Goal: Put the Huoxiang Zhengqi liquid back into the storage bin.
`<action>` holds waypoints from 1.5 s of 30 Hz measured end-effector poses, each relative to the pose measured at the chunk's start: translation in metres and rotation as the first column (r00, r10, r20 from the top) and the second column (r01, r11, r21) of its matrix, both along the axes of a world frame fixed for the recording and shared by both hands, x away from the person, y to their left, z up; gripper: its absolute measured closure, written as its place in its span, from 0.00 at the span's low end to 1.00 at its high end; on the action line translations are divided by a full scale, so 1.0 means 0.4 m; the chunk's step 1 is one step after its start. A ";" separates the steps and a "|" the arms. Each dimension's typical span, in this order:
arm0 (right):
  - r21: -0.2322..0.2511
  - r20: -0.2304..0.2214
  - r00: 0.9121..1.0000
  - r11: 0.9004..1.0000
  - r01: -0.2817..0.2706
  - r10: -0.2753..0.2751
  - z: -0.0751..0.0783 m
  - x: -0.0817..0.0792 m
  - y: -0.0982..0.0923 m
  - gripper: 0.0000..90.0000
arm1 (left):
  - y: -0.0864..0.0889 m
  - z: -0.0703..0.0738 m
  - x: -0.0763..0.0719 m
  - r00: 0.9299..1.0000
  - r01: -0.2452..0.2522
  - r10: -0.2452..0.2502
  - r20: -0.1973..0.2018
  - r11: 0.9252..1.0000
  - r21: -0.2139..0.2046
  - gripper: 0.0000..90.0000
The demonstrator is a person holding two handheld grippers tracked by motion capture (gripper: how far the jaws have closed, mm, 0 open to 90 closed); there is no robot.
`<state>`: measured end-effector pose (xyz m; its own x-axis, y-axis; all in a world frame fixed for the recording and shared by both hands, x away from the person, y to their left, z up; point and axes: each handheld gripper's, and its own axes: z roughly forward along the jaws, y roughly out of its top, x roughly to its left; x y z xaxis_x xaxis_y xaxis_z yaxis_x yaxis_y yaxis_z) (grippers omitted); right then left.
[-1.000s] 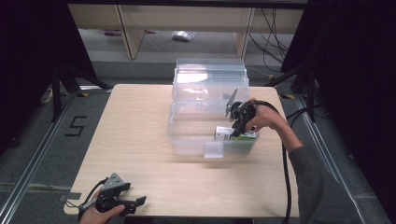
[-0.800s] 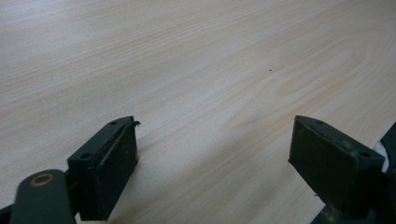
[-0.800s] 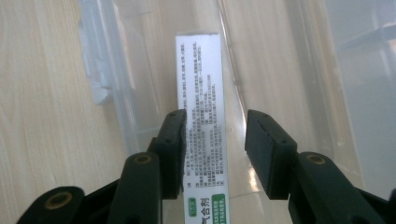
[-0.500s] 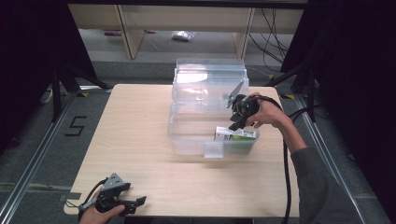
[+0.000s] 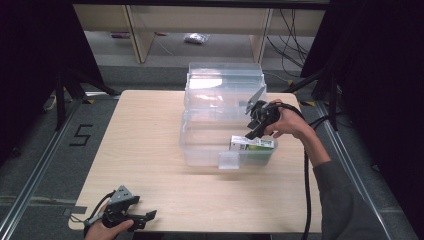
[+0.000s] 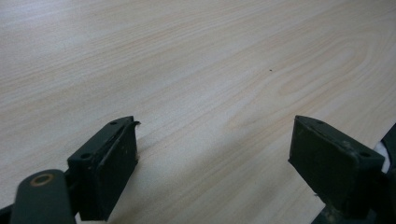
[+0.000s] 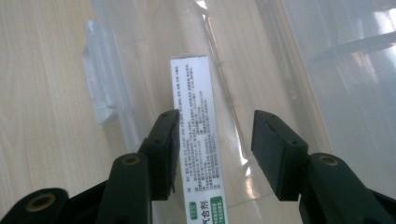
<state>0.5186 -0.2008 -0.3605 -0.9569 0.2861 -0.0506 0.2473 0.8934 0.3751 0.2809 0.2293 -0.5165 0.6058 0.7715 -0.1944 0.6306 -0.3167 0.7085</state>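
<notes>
At the near left of the tabletop, the left tongs are held wide open over bare wood, with nothing at risk. At the right, the green-and-white box lies inside the clear plastic bin; the right tongs, which have just been opening, stand parted with one pad beside it. The box could be dragged or tipped if the tongs are lifted before that pad is clear.

Pale wooden worktop with one clear plastic bin on it.
The bin sits toward the worktop's far right part; its near wall carries a small clear latch tab, and bare wood lies all around the bin.
</notes>
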 end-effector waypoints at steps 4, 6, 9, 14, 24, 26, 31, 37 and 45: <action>0.016 0.004 1.000 1.000 0.013 -0.013 0.001 -0.007 -0.002 0.56 | 0.000 0.000 0.000 1.000 0.001 -0.001 0.002 1.000 -0.001 0.16; 0.008 0.009 1.000 1.000 0.028 -0.028 0.001 -0.008 -0.002 0.55 | 0.000 0.000 0.000 1.000 0.001 -0.001 0.000 1.000 0.001 0.16; 0.012 0.019 0.999 0.999 0.047 -0.047 0.004 -0.012 -0.004 0.53 | 0.001 0.001 0.000 1.000 0.006 -0.006 0.000 1.000 0.004 0.16; 0.034 0.037 0.998 0.998 0.047 -0.048 0.011 -0.016 -0.004 0.47 | 0.002 0.001 0.000 1.000 0.006 -0.006 -0.001 1.000 0.005 0.16; 0.131 -0.029 0.974 0.965 0.225 -0.223 -0.010 -0.043 -0.020 0.36 | 0.001 0.000 0.000 1.000 -0.001 0.001 0.000 1.000 -0.002 0.16; 0.152 -0.031 0.971 0.959 0.240 -0.238 -0.015 -0.043 -0.026 0.35 | 0.000 0.000 0.000 1.000 0.002 -0.002 0.000 1.000 0.000 0.16; 0.168 -0.029 0.968 0.953 0.250 -0.249 -0.019 -0.048 -0.038 0.32 | 0.000 0.000 0.000 1.000 0.001 -0.001 -0.001 1.000 0.000 0.16; 0.220 -0.060 0.957 0.931 0.290 -0.284 -0.016 -0.070 -0.039 0.32 | -0.001 0.000 0.000 1.000 -0.001 0.001 0.001 1.000 -0.003 0.16; 0.292 -0.044 0.944 0.899 0.326 -0.328 -0.023 -0.094 -0.046 0.29 | 0.001 0.000 0.000 1.000 -0.001 0.001 0.001 1.000 -0.001 0.16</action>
